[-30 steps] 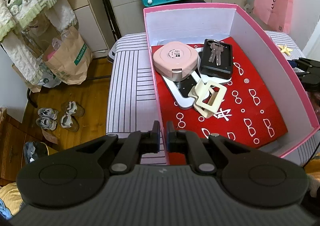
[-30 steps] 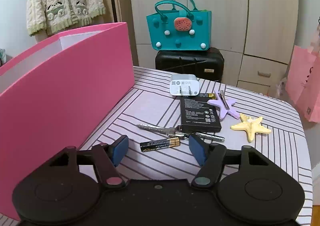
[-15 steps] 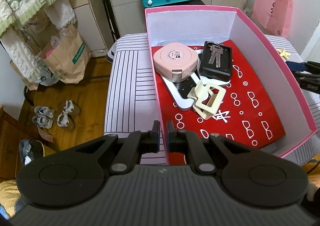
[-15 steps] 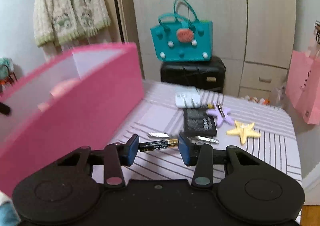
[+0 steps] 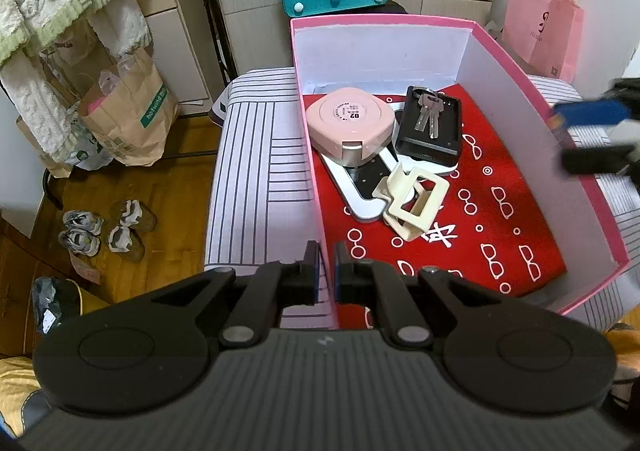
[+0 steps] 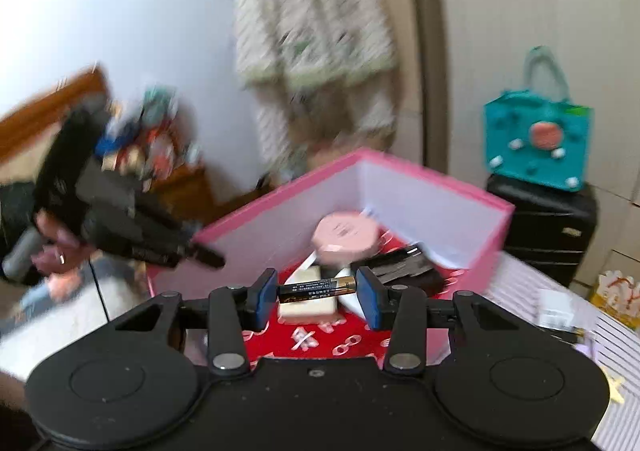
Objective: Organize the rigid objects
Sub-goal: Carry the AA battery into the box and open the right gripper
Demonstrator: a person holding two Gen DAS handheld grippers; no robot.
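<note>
Battery clamped end to end in the right gripper, jaws pressed on both tips, and it hangs above the near part of the pink box. Left gripper sits with its jaws shut on the box's near left wall, pinching the rim. Inside the box, on the red lining: a pink round case at the far left, a black case with keys on top just right of it, and a cream clip nearer. Right-wrist view is blurred. Striped counter shows left of the box.
</note>
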